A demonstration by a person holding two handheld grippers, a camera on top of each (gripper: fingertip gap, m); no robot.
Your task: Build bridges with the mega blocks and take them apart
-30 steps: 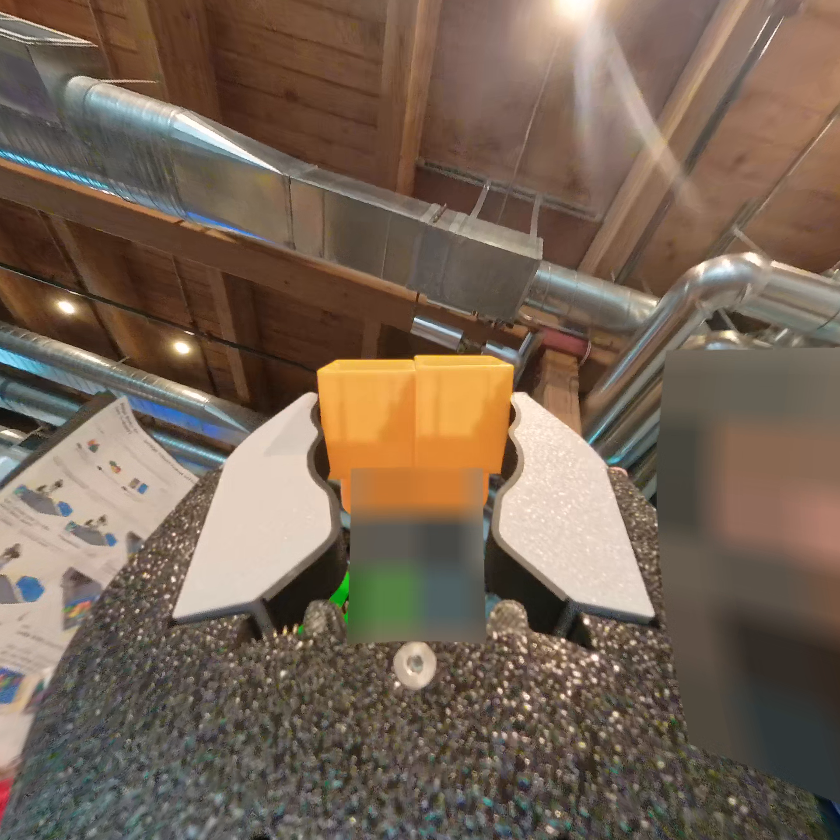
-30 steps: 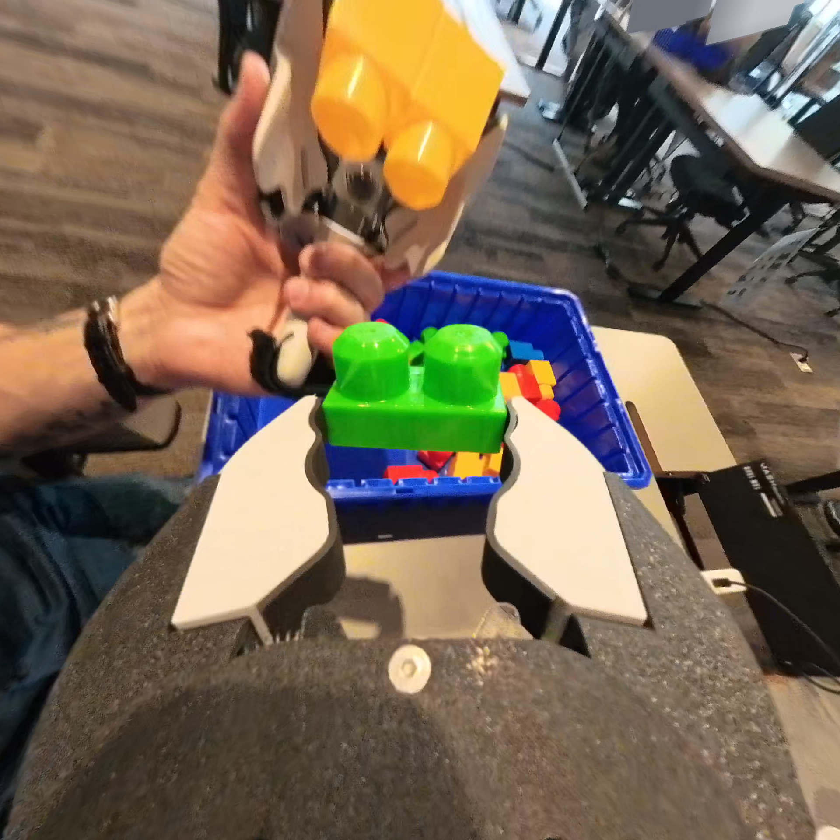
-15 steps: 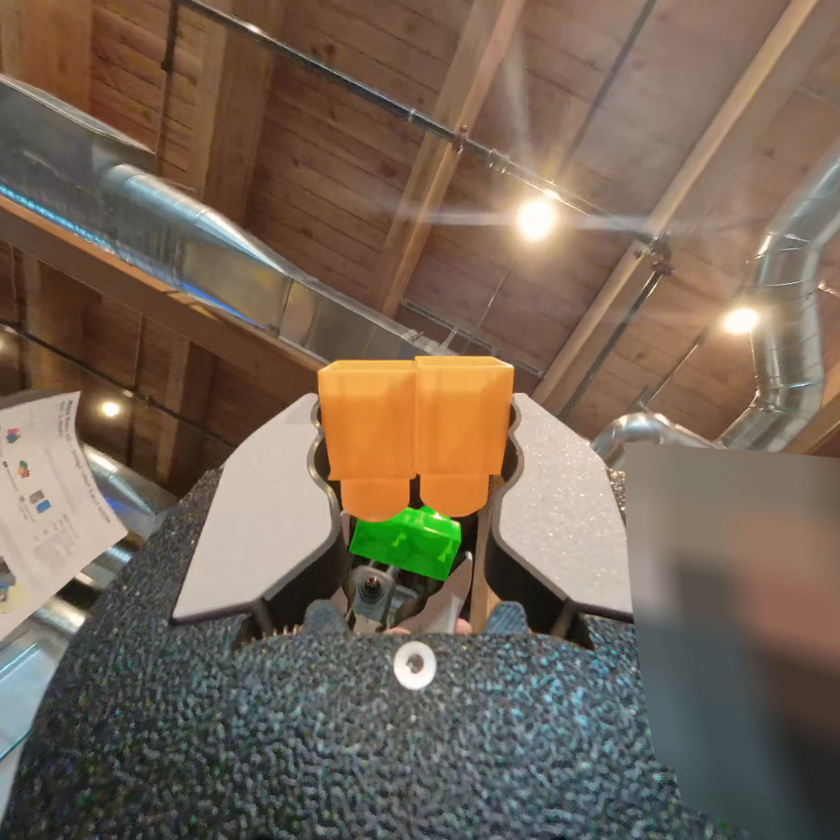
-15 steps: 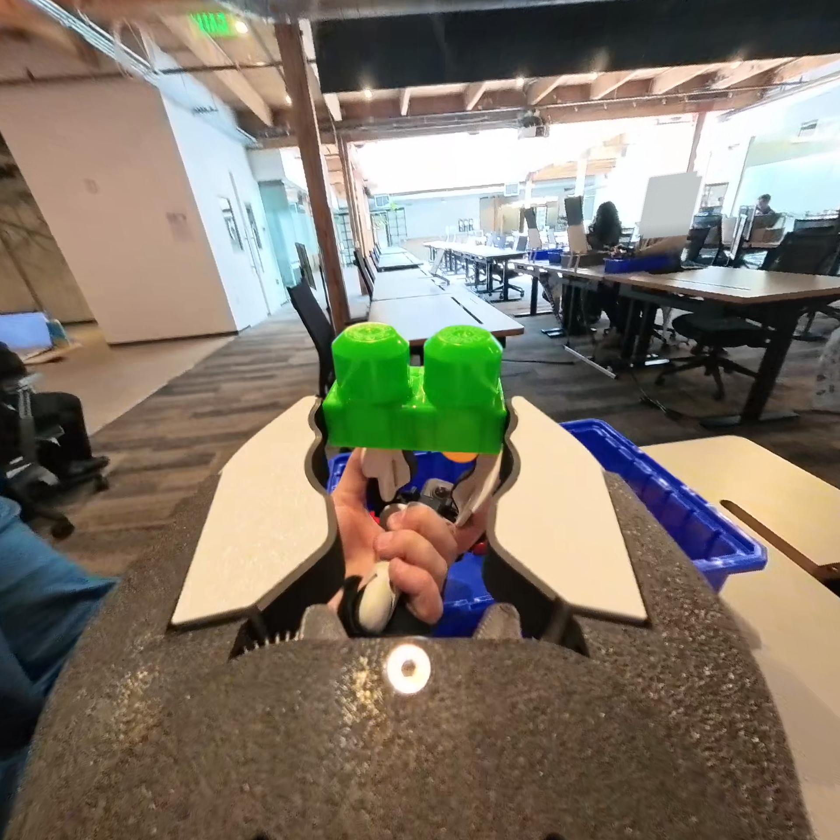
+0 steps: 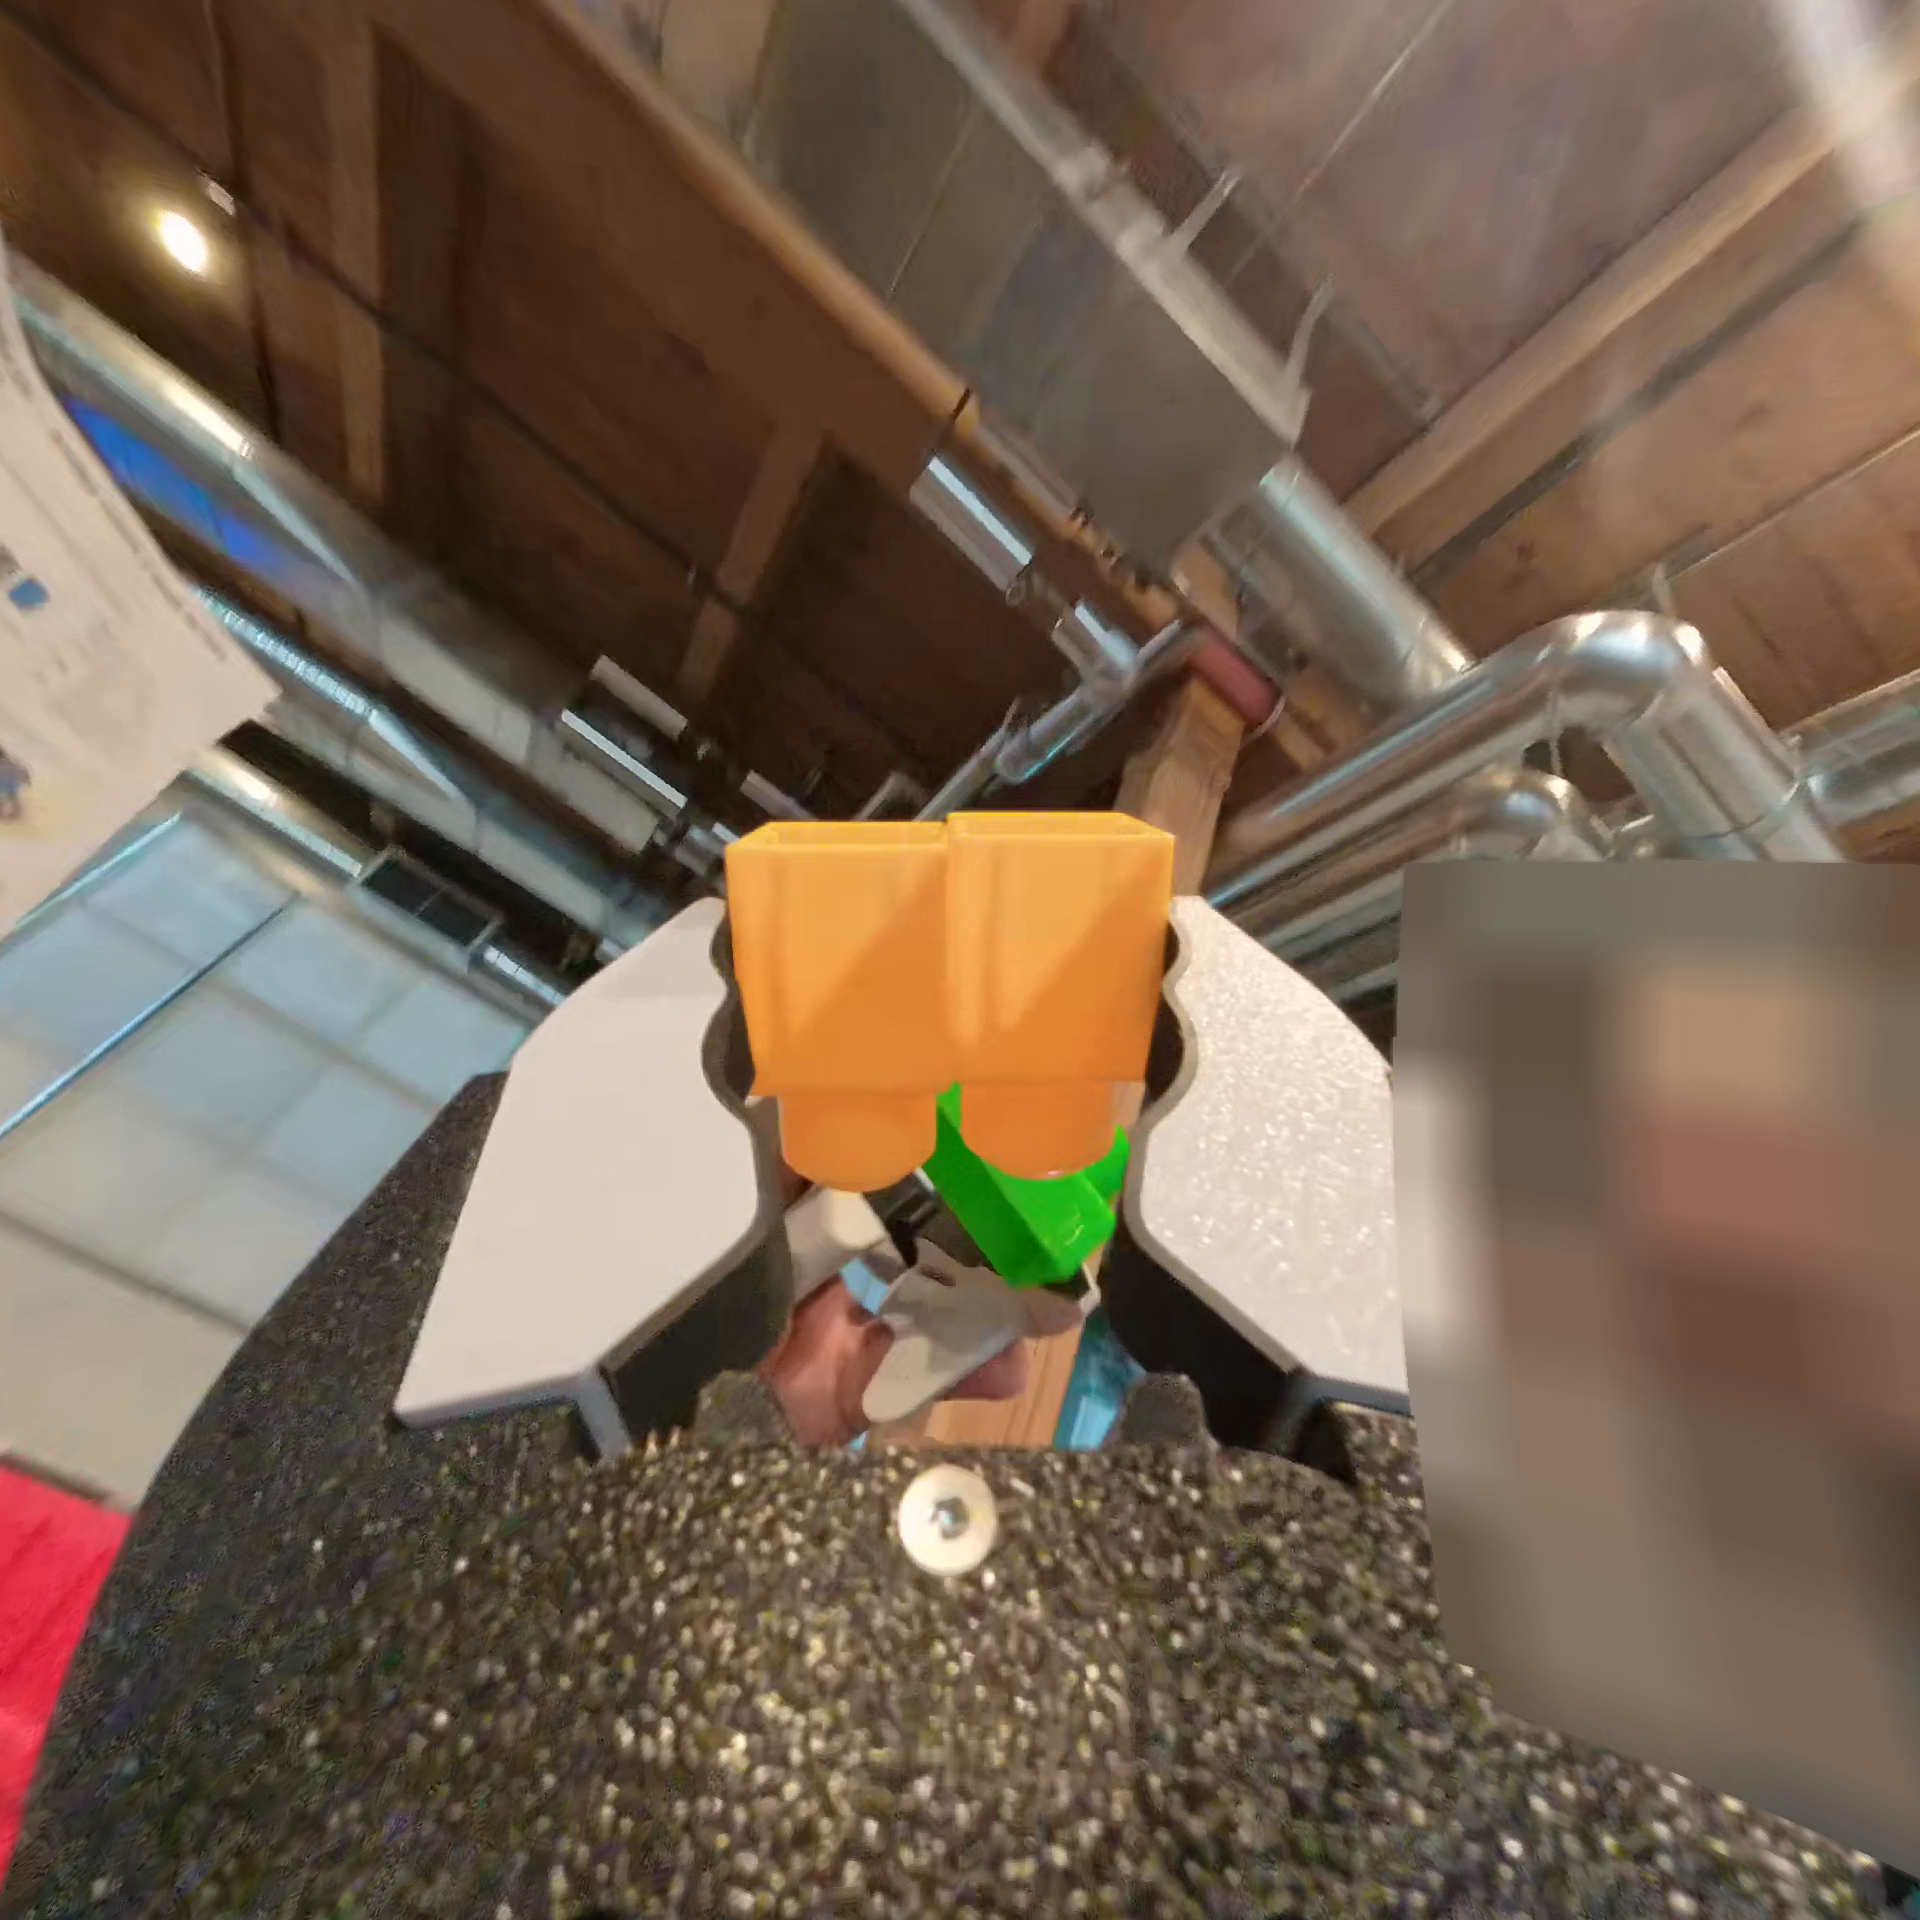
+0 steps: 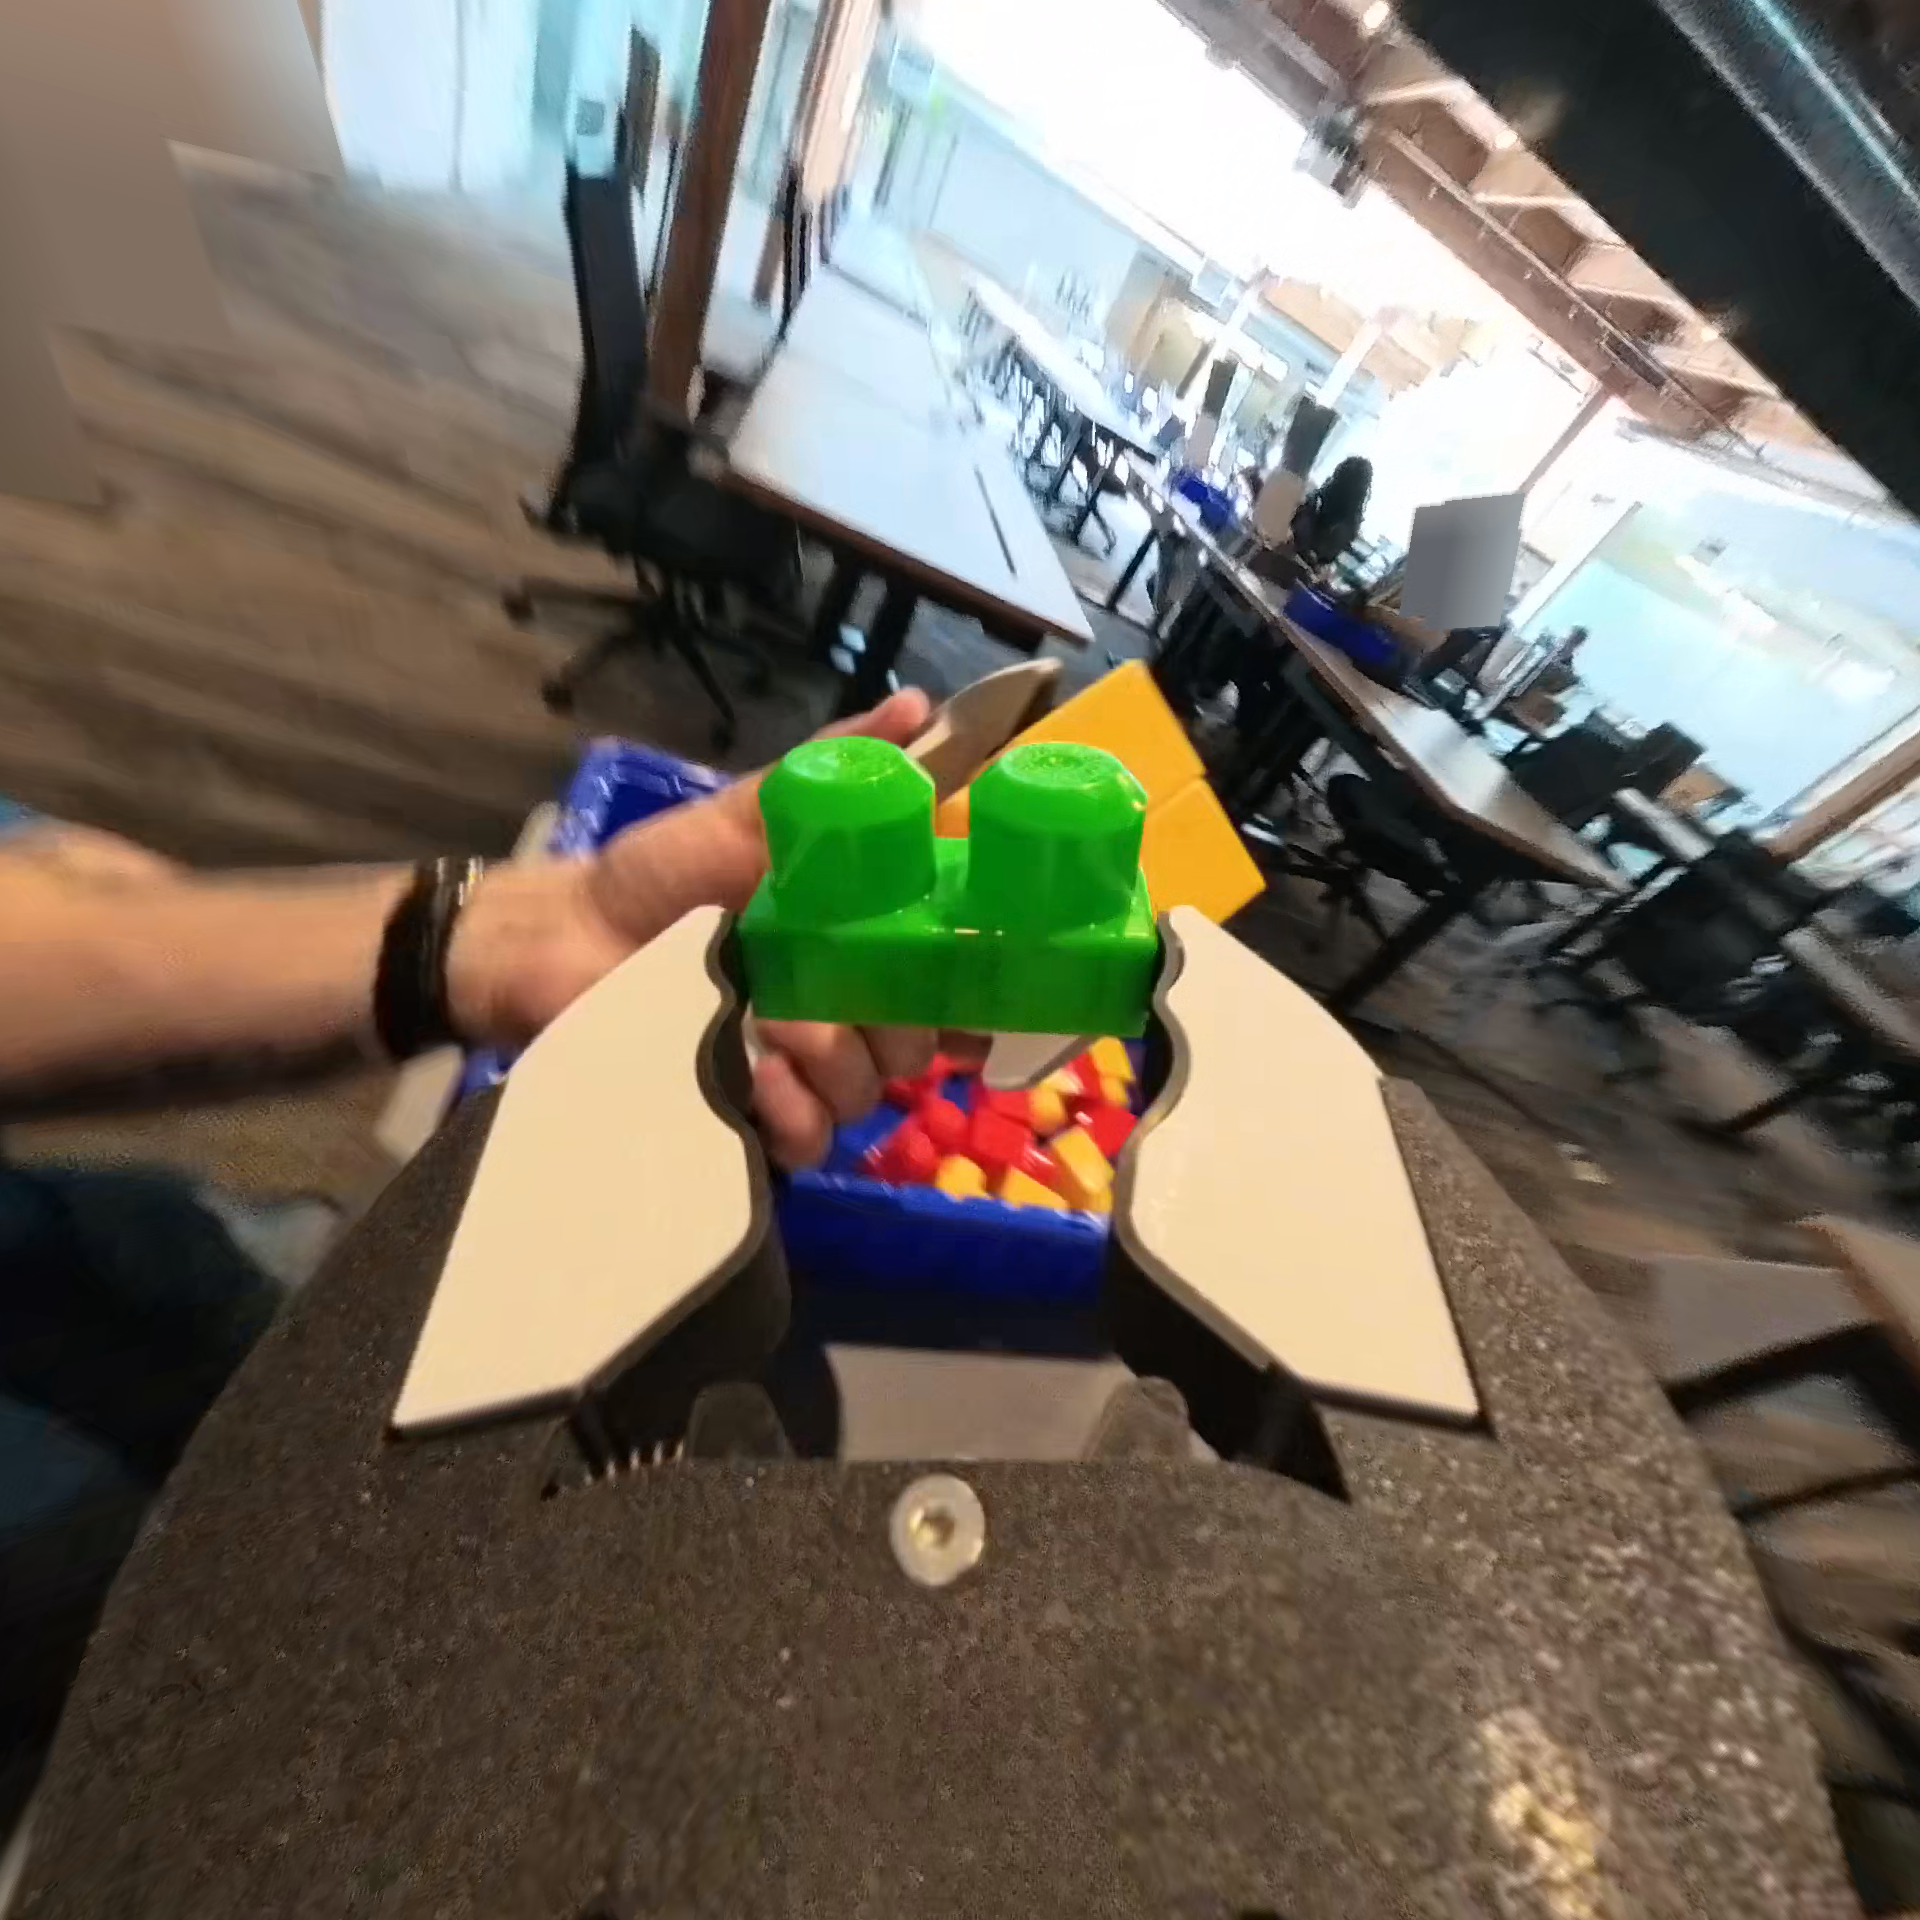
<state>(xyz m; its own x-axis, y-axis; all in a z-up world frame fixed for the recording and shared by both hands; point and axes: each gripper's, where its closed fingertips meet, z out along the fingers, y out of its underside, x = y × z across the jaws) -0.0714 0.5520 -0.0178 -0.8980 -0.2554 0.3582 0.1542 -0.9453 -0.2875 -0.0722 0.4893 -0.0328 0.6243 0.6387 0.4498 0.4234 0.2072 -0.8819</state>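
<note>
My left gripper [image 5: 948, 997] is shut on an orange two-stud block [image 5: 940, 956], studs pointing back at the camera, and it points up at the ceiling. Just behind those studs the green block [image 5: 1023, 1210] shows, tilted. My right gripper [image 6: 948, 940] is shut on that green two-stud block [image 6: 945, 904], studs up. Right behind it the orange block [image 6: 1164, 810] shows in the other gripper, held by a person's hand [image 6: 644, 925]. I cannot tell whether the two blocks touch. Both are held in the air above the blue bin [image 6: 935, 1247].
The blue bin holds several loose red and yellow blocks [image 6: 997, 1132]. Office desks [image 6: 894, 468] and chairs stand behind on a carpeted floor. A light table edge [image 6: 1870, 1262] is at the right. A paper sheet [image 5: 83, 644] hangs at the left of the left wrist view. About 7 cm separates my left fingertips from my right.
The right gripper has tipped down and rolled, so the bin and the left hand show behind the green block again. The left gripper has swung its view across the ceiling. Both still hold their blocks.
</note>
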